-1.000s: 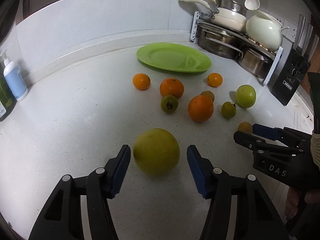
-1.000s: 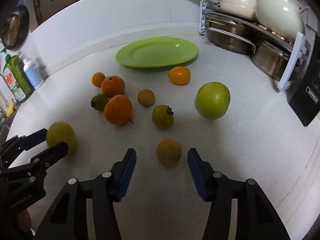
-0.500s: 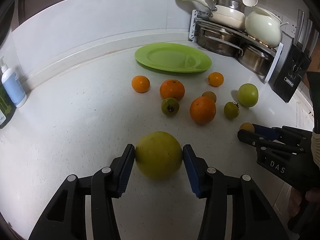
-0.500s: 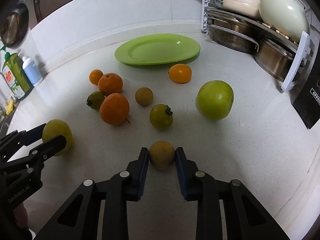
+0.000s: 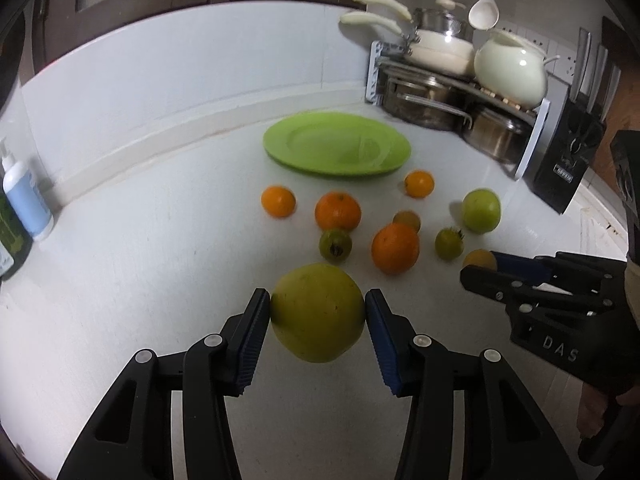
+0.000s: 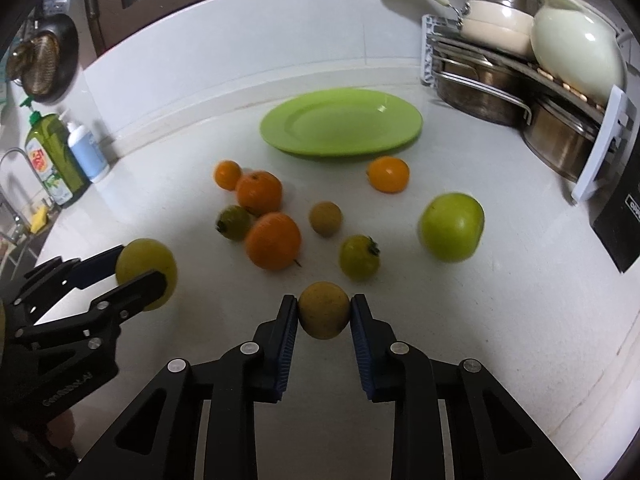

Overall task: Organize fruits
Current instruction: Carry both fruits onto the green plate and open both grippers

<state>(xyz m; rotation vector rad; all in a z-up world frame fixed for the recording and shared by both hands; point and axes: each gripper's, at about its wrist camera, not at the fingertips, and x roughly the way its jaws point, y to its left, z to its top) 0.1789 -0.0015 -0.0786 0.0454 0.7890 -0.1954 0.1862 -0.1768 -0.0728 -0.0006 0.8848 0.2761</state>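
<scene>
Left gripper (image 5: 318,314) clamps the big yellow-green citrus (image 5: 317,312) at its widest girth, 6 o'clock of the green plate (image 5: 280,152) | right gripper (image 6: 324,314) pinches the small yellow fruit (image 6: 324,310), 6 o'clock | both look firm, round, roll-prone: keep the pads across the equator.

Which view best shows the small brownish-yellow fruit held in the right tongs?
The right wrist view: the small brownish-yellow fruit sits centred, clamped between the right tongs, both pads against it. The left wrist view shows only part of it, at the right, behind the tongs' tips.
</scene>
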